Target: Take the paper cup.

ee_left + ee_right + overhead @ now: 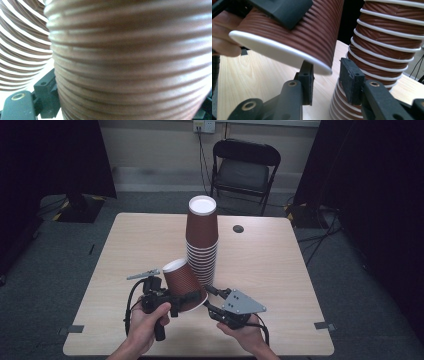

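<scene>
A tall stack of upside-down brown ribbed paper cups point(202, 235) stands on the middle of the wooden table point(270, 270). My left gripper point(186, 299) is shut on a single brown cup point(181, 279), holding it tilted above the table just left of the stack. Seen from the left gripper, that cup point(130, 62) sits close against one black finger point(45, 96). My right gripper point(325, 82) stands open with the cup's white rim point(287, 53) between its jaws, its pads apart from it. The stack point(384, 37) rises right behind.
A black folding chair point(245, 167) stands behind the table's far edge. A small dark round disc point(238, 228) lies on the table right of the stack. Dark curtains hang on both sides. Bare tabletop lies left and right of the stack.
</scene>
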`<action>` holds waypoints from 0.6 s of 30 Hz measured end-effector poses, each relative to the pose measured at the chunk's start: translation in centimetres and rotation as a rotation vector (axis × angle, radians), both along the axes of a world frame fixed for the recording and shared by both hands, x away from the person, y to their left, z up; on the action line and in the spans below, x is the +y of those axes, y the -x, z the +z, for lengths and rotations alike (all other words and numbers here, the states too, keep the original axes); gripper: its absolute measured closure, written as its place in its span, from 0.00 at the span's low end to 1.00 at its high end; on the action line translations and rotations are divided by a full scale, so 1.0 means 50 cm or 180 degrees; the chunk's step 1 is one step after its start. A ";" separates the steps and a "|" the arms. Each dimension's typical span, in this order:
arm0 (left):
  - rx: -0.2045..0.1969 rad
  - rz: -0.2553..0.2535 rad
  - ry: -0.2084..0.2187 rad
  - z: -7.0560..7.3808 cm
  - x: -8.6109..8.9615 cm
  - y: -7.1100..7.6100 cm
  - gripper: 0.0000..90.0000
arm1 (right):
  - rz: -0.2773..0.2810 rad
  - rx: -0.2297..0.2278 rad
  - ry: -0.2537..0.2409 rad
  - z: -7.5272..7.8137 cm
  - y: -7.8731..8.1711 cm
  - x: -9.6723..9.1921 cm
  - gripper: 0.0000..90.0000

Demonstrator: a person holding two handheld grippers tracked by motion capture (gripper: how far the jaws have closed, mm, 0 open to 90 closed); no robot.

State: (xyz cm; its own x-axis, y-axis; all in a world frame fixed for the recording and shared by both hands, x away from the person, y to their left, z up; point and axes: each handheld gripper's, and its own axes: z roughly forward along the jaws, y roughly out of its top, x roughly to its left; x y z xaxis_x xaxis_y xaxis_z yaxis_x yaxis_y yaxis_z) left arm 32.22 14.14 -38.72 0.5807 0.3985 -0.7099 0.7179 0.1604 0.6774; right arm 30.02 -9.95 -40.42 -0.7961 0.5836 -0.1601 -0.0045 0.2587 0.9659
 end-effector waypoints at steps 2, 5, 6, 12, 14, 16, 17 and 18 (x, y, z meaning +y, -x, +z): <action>0.0018 -0.0043 0.0022 0.001 -0.004 0.000 0.13 | 0.0042 -0.0026 -0.0069 0.002 -0.002 0.003 0.75; 0.0067 -0.0091 0.0072 0.004 -0.013 -0.001 0.13 | 0.0038 -0.0085 -0.0118 0.008 -0.004 0.006 0.75; 0.0064 -0.0108 0.0081 0.006 -0.018 -0.001 0.13 | 0.0022 -0.0107 -0.0136 0.010 -0.005 0.007 0.75; 0.0002 -0.0219 0.0102 0.021 -0.047 0.004 0.13 | -0.0029 -0.0221 -0.0278 0.025 -0.010 0.008 0.74; -0.0003 -0.0270 0.0088 0.022 -0.056 0.005 0.13 | -0.0062 -0.0272 -0.0307 0.028 -0.009 0.007 0.74; -0.0006 -0.0304 0.0136 0.021 -0.065 0.005 0.13 | -0.0093 -0.0308 -0.0344 0.030 -0.007 0.005 0.74; -0.0007 -0.0308 0.0148 0.021 -0.067 0.005 0.13 | -0.0128 -0.0341 -0.0361 0.031 -0.006 0.003 0.75; -0.0024 -0.0312 0.0168 0.022 -0.070 0.005 0.13 | -0.0130 -0.0366 -0.0355 0.031 -0.006 0.001 0.76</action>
State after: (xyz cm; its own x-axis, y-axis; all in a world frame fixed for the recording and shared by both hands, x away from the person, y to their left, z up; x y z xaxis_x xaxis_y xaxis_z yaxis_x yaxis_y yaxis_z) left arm 31.96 10.65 -37.64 0.6206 0.3018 -0.7238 0.7268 0.1252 0.6754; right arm 30.30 -9.91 -38.87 -0.7515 0.6343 -0.1813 -0.1084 0.1523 0.9824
